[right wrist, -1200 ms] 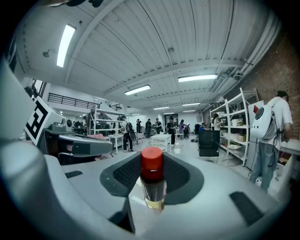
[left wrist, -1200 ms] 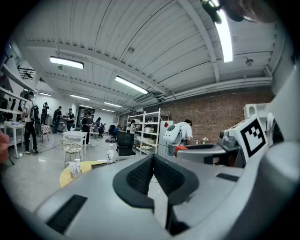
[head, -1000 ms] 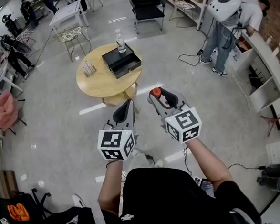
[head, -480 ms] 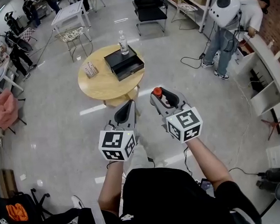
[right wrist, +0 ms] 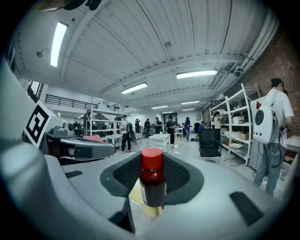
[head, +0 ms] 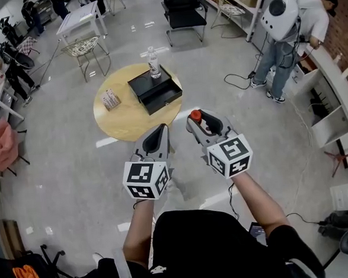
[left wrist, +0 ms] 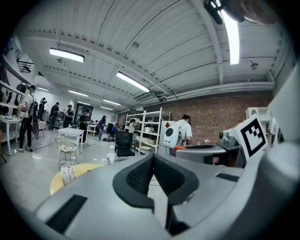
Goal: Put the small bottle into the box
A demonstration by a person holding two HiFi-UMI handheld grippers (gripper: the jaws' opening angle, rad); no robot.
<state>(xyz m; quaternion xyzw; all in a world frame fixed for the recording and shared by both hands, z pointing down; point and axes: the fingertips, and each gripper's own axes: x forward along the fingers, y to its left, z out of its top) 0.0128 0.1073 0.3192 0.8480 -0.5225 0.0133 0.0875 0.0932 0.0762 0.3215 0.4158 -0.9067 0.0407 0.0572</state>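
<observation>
A small dark bottle (head: 195, 115) with a red cap stands upright between the jaws of my right gripper (head: 197, 119), which is shut on it; in the right gripper view the small bottle (right wrist: 152, 185) fills the middle. My left gripper (head: 159, 133) is held beside it, shut and empty, its pads (left wrist: 140, 174) pressed together. Both are held in the air over the floor, well short of the round wooden table (head: 122, 116). The black open box (head: 154, 89) lies on the table's far right part.
A clear water bottle (head: 153, 62) stands at the box's far edge and a small card holder (head: 109, 99) on the table's left. A wire chair (head: 87, 46), a black office chair (head: 182, 4), a person with a white backpack (head: 284, 15) and white shelves (head: 332, 103) surround it.
The head view has shifted a little, so the table and box sit slightly differently in the picture. Both grippers keep the same pose, and the right one still holds the bottle.
</observation>
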